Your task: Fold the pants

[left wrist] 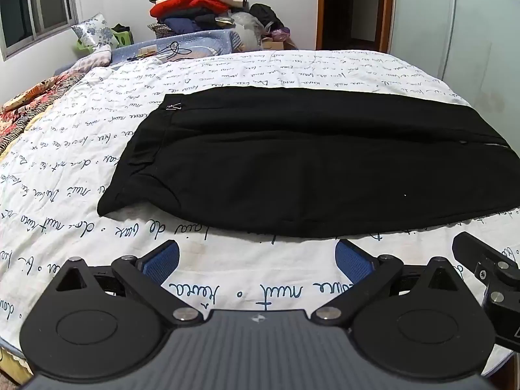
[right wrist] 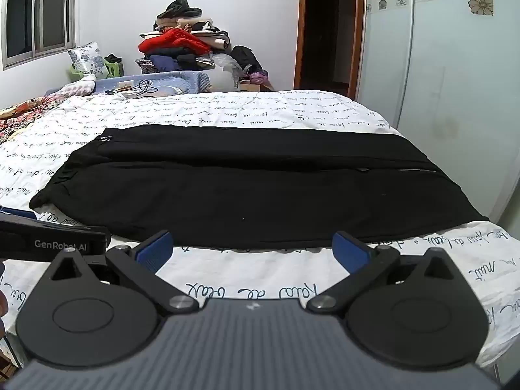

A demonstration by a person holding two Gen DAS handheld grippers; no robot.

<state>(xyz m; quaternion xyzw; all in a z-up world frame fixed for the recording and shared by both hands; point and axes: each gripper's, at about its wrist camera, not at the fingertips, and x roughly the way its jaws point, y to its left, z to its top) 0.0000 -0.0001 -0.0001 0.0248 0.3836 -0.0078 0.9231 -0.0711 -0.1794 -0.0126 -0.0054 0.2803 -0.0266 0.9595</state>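
Black pants lie flat across the white bedspread with handwriting print, waistband to the left, legs running right, the two legs side by side. In the right wrist view the same pants stretch to the bed's right edge. My left gripper hovers just short of the pants' near hem, open, its blue pads wide apart with nothing between them. My right gripper is also open and empty, close to the near hem. The right gripper's body shows at the left view's right edge.
A pile of clothes stands against the far wall behind the bed. A floral blanket lies at the bed's left. A dark doorway and a wardrobe door stand at the right. A window is far left.
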